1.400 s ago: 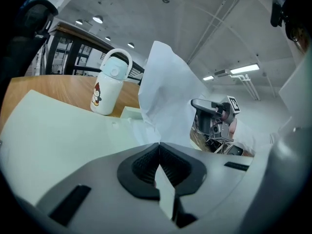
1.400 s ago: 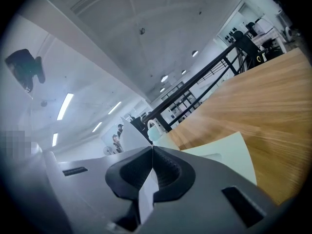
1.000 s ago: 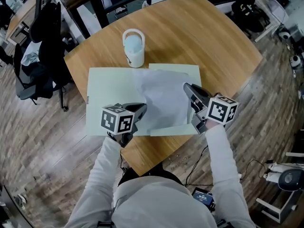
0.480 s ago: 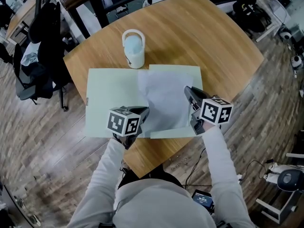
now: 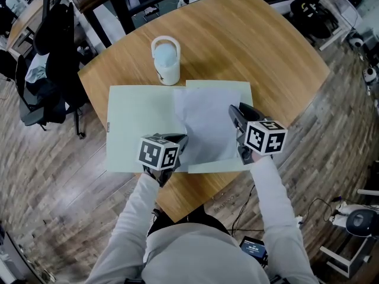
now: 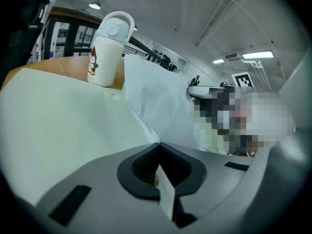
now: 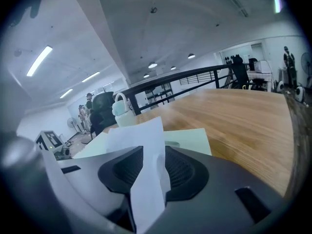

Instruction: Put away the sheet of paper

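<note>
A pale green folder (image 5: 139,123) lies open on the round wooden table (image 5: 254,46). A white sheet of paper (image 5: 204,123) rests over the folder's right half. At the sheet's near-left corner my left gripper (image 5: 180,139) is shut on the paper, whose edge runs between its pads (image 6: 158,172). My right gripper (image 5: 235,114) is at the sheet's right edge. Its jaws have just been opening, and the paper (image 7: 146,179) stands loose between the parted pads (image 7: 153,172).
A white bottle with a carry handle (image 5: 166,60) stands just beyond the folder's fold (image 6: 106,50). The table's near edge (image 5: 195,197) is close under both hands. An office chair with dark clothing (image 5: 50,52) stands on the floor at the left.
Both grippers have sunk a little toward the table and the sheet lies flatter on the folder's right half. The right gripper's marker cube has rolled.
</note>
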Demonstrator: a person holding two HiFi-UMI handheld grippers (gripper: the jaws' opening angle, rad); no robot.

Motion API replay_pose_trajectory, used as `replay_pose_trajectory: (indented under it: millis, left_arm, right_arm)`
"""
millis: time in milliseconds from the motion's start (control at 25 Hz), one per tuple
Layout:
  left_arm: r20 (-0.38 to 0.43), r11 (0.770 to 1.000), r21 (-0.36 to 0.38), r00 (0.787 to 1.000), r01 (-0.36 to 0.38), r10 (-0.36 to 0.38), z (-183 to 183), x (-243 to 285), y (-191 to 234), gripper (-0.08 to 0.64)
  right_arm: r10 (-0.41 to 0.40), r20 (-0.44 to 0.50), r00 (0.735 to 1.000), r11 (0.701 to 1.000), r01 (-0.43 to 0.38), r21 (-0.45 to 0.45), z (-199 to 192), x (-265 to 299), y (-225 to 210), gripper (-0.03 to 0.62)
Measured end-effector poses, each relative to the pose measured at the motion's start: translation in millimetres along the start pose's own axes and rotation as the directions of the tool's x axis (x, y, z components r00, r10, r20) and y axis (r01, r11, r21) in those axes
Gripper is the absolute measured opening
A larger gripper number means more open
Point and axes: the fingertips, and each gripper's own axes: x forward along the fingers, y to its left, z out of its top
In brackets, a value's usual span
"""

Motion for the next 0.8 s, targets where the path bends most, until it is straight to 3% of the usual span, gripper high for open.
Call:
replay_pose_trajectory:
  millis: [200,320,560,800]
  left_arm:
    - [-0.007,1.000,-0.009,1.000,-0.008,0.008,-2,2,3,0.017]
    - [-0.007,1.000,-0.009,1.000,-0.006,0.006,-3,3,3,0.017]
    - [-0.007,1.000,-0.002,1.000,0.004,-0.004,-4,6,3,0.017]
    - [-0.012,1.000,-0.002,1.000,0.007,-0.007,-5,6,3,0.017]
  right_arm:
    - [-0.087,0.067,0.994,0.994,0.091,-0.065,18,-4,-11,0.167]
    - [-0.095,0.085,0.992,0.986,0.105,-0.126,29,1,-5,0.167]
    - [-0.056,0.027,0.998,0.980,0.060,-0.191,26,39,23,0.167]
    - [-0.075,-0.053,0.996,0.977,0.063,-0.202,10,73,34,0.167]
